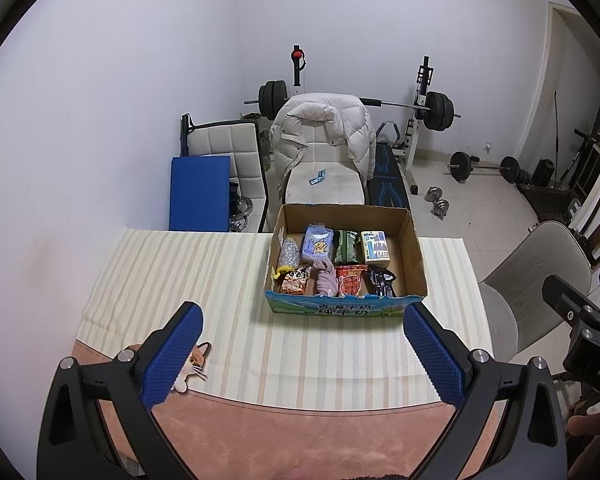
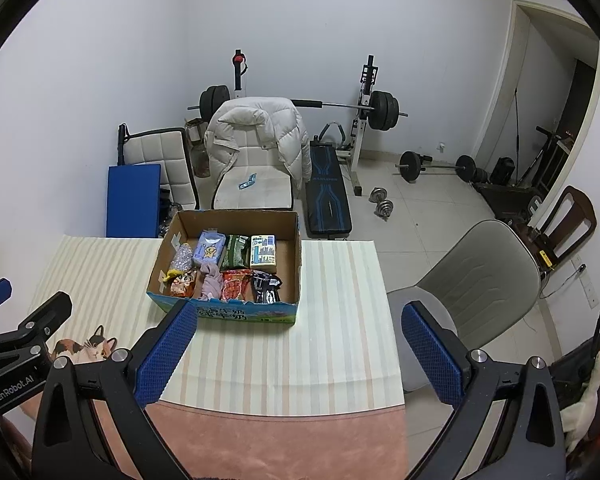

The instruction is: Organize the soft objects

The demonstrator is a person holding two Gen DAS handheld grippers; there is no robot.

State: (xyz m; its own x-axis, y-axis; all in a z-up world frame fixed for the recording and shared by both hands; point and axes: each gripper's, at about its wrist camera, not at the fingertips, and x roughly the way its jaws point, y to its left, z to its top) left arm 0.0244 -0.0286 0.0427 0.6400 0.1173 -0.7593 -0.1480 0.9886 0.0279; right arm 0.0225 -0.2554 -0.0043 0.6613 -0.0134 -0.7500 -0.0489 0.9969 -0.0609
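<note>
From the left wrist view, the left hand-held gripper [image 1: 302, 340] is spread wide with nothing between its blue pads, hovering over the near edge of the worktop [image 1: 188, 272]. The cardboard box [image 1: 414, 252] sits at the far edge, toward the right side, packed with soft stuff: a blue tissue pack [image 1: 318, 243], a pinkish cloth [image 1: 326, 280], a red snack bag [image 1: 350, 280] and more. A cat-shaped toy [image 1: 194, 362] lies flat near the left corner, partly behind the left finger. Over in the right wrist view, the right hand-held gripper [image 2: 298, 340] is just as wide and empty, with the box [image 2: 294, 256] straight ahead and the cat toy [image 2: 88, 346] off toward the near left edge.
</note>
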